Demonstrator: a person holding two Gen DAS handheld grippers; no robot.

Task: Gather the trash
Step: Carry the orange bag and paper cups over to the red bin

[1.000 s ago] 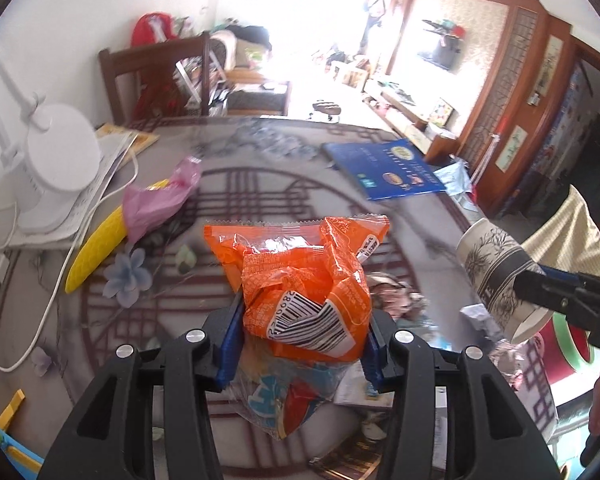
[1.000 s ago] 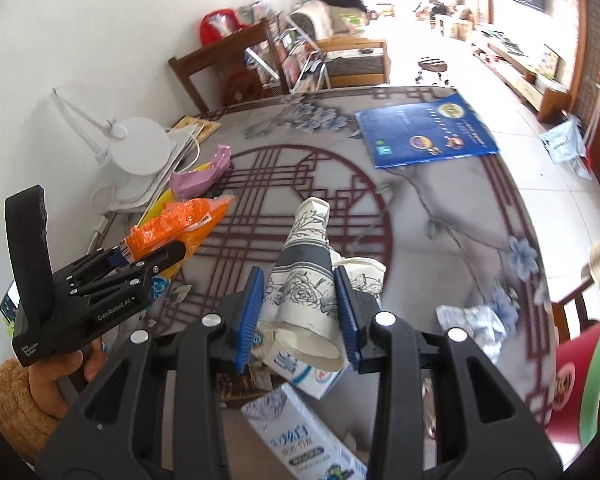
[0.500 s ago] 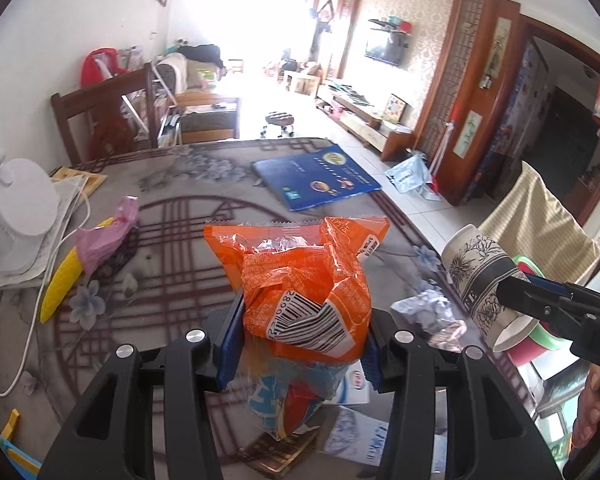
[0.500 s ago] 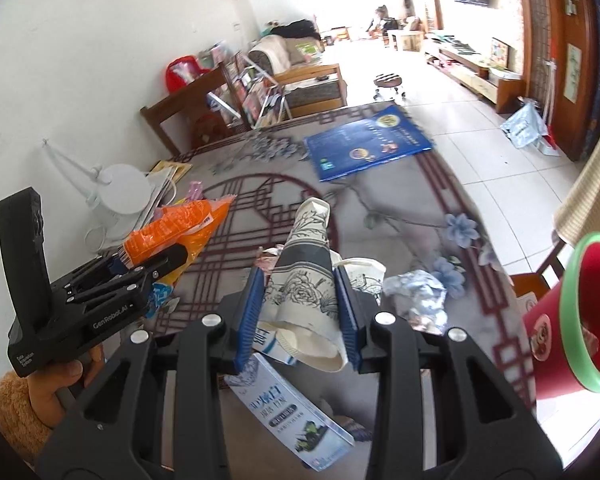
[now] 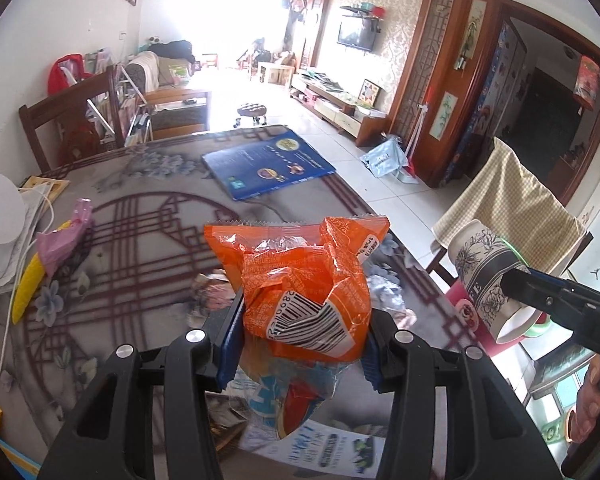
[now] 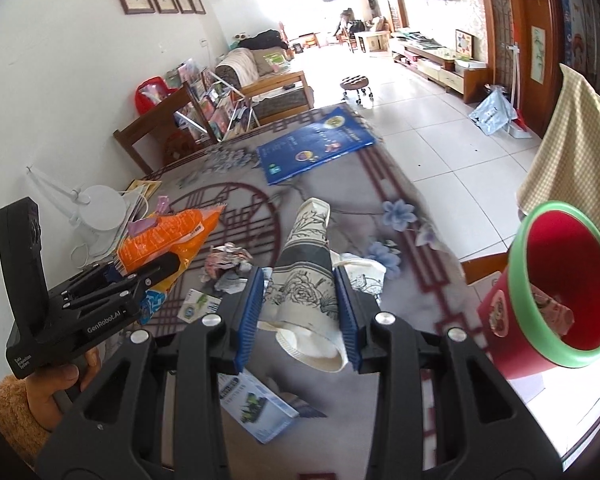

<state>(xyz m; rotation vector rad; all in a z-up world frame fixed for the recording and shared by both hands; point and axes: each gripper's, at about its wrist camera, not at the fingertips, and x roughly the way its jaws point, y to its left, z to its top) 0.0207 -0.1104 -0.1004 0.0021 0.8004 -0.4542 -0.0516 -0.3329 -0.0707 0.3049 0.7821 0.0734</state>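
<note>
My left gripper [image 5: 296,340] is shut on a crumpled orange snack bag [image 5: 304,280], with a clear blue-and-red wrapper hanging under it. My right gripper [image 6: 298,312] is shut on a squashed paper cup [image 6: 306,268] with a black flower print, its mouth toward me. Both are held above the patterned table [image 6: 384,184]. A red bin with a green rim [image 6: 560,292] stands past the table's right edge, some rubbish inside. In the left wrist view the cup [image 5: 486,272] and the right gripper show at the right. The orange bag [image 6: 164,236] appears at the left of the right wrist view.
Crumpled paper [image 6: 226,258], a foil ball [image 5: 384,292] and a flat carton [image 6: 256,404] lie on the table. A blue book [image 6: 316,148], a pink bag over a yellow corn toy [image 5: 32,276] and a white lamp base [image 5: 0,212] sit farther off. A cloth-draped chair [image 5: 508,208] is at the right.
Both grippers have swung to the right over the table with their loads still held. The red bin has come into the right wrist view and grown larger.
</note>
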